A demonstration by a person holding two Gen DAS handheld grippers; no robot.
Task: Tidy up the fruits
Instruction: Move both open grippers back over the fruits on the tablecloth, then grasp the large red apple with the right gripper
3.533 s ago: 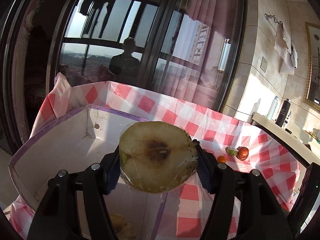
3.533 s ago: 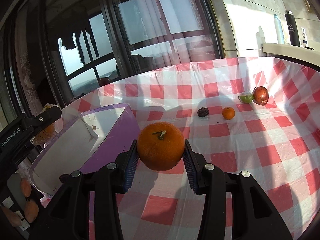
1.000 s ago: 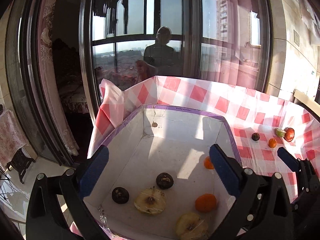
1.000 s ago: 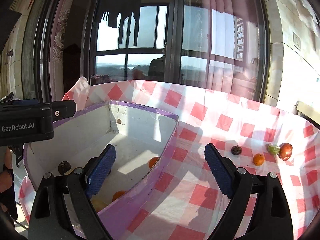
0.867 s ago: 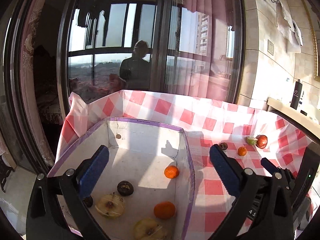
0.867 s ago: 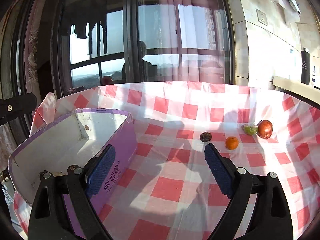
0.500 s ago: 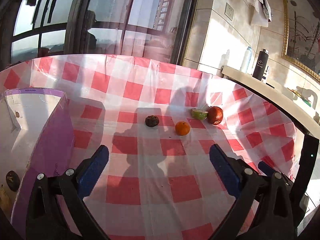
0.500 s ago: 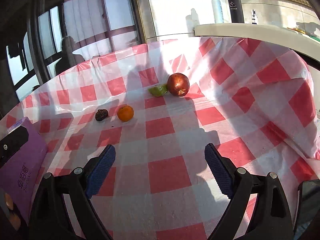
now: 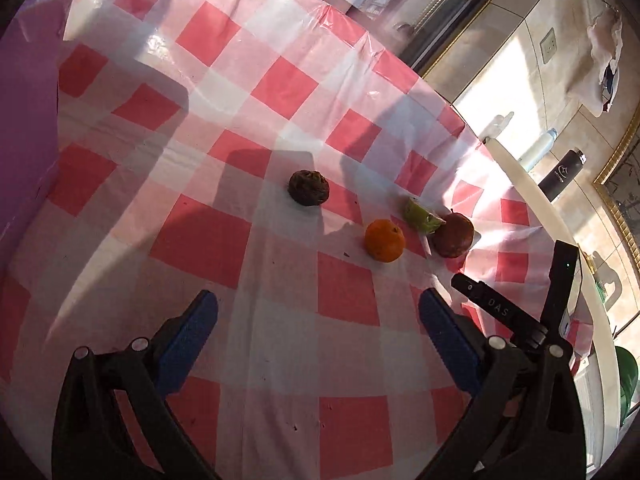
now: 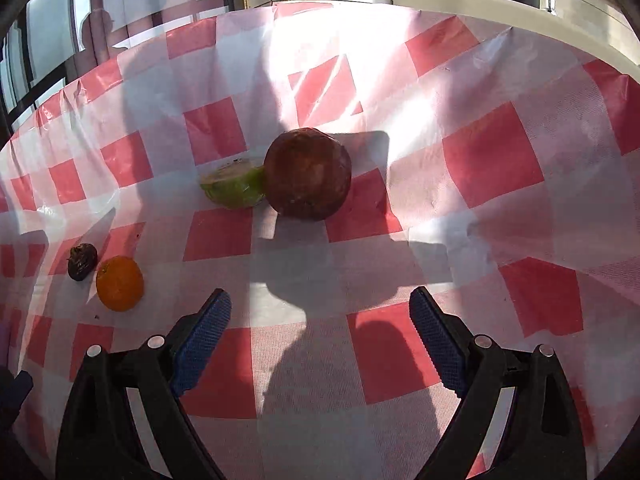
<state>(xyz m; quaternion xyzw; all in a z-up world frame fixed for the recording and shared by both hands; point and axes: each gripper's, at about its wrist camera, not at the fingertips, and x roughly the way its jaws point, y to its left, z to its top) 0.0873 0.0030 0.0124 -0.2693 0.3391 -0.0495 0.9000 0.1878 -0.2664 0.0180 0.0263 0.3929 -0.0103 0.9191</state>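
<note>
Fruit lay in a loose cluster on the checked cloth (image 9: 276,92), four pieces in all: one red apple (image 10: 307,174), one green half (image 10: 234,188), one small orange (image 10: 119,283) and one dark shrivelled fruit (image 10: 82,256). The green half touched the apple's side. The orange and the dark fruit sat just beside each other, well apart from that pair.

Both tools were empty. The right gripper (image 10: 320,336) had its jaws spread wide and pointed at the apple, which sat ahead of it and roughly centred between the pads. The left gripper (image 9: 318,334) was equally wide open, with the orange (image 9: 384,240) and dark fruit (image 9: 309,188) ahead of it. A purple box (image 9: 24,120) showed at the left edge of the left view, likely where the fruit belongs.

The apple looked firm and the heaviest of the four, round and smooth enough to roll or slip, so a squeeze across its widest middle would probably hold best. The green half seemed soft and cut open, wrapped in what may be film. It would likely bruise, and gripping its rind sides rather than the cut face seemed wiser. Since it leaned on the apple, lifting the apple might nudge it. The orange appeared light with some give, easy to pinch at its equator. The dark fruit looked small, wrinkled and probably squashy, needing gentle closure.
</note>
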